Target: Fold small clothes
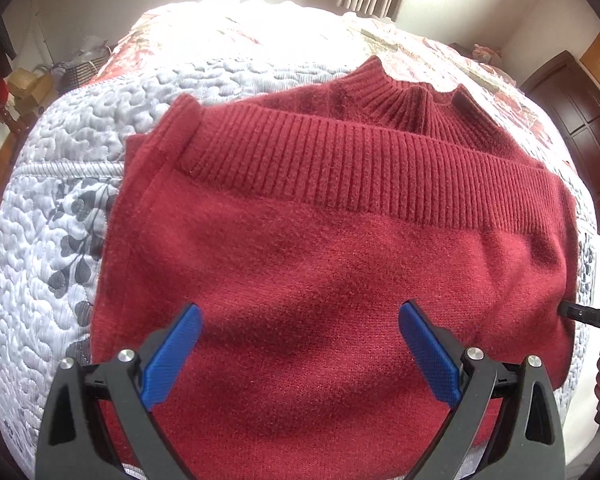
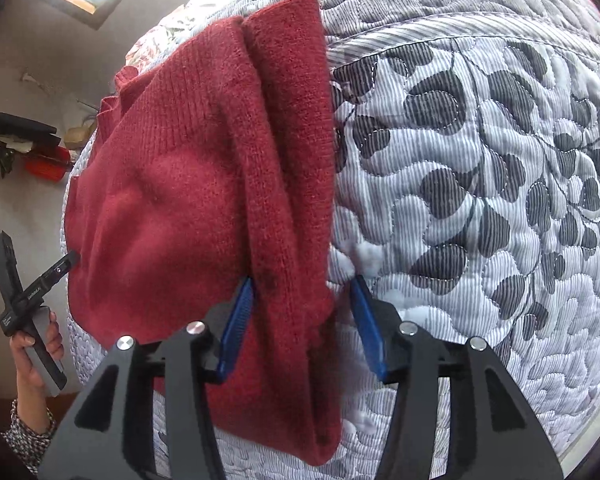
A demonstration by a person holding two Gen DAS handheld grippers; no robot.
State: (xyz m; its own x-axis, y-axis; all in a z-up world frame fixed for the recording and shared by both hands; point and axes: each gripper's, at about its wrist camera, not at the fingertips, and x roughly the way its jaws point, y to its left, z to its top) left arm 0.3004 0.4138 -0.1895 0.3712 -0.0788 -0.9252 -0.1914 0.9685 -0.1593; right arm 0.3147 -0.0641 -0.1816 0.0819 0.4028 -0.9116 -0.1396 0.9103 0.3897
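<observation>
A dark red knit sweater [image 1: 332,248] lies folded on the bed, its ribbed hem band doubled back towards the collar [image 1: 416,100] at the far side. My left gripper [image 1: 300,308] hovers open just above the near part of the sweater, with nothing between its blue pads. The right gripper [image 2: 302,280] is open too, and its fingers straddle the sweater's [image 2: 204,184] thick folded side edge; one pad is over the knit, the other over the quilt. From the left wrist view only a black finger [image 1: 580,316] of it shows, at the sweater's right edge.
A grey-white quilt [image 2: 480,168] with a dark leaf print covers the bed, with a floral blanket [image 1: 228,40] beyond it. Dark wooden furniture [image 1: 580,112] stands at the right, boxes and a basket [image 1: 32,80] at the left. A hand [image 2: 36,344] holds the left gripper's handle.
</observation>
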